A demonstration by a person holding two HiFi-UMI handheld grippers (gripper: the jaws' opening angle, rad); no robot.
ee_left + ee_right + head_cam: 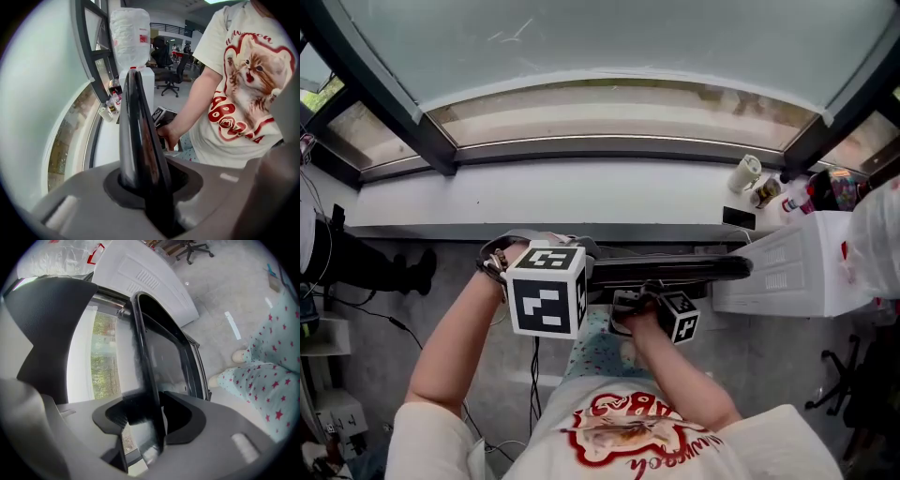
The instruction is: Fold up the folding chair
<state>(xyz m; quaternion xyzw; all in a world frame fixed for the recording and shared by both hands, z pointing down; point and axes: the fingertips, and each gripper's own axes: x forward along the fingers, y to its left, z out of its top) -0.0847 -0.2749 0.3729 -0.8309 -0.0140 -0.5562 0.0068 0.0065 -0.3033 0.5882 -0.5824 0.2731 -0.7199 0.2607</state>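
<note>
The black folding chair (675, 270) lies flat and horizontal in front of me, just below the white window sill. My left gripper (546, 281) is shut on the chair's glossy black edge (137, 136), which rises up between the jaws. My right gripper (649, 305) is shut on the chair's thin black frame (146, 376) a little to the right. The seat panel (168, 357) stands close behind the frame. The black backrest (51, 329) fills the left of the right gripper view.
A white sill (581, 192) runs under the curved window. A white water dispenser (797, 267) stands at the right, with a bottle (130, 40) on top. Small bottles (769, 187) sit on the sill's right end. Office chairs (171, 72) stand farther back. Cables (356, 305) lie on the floor at left.
</note>
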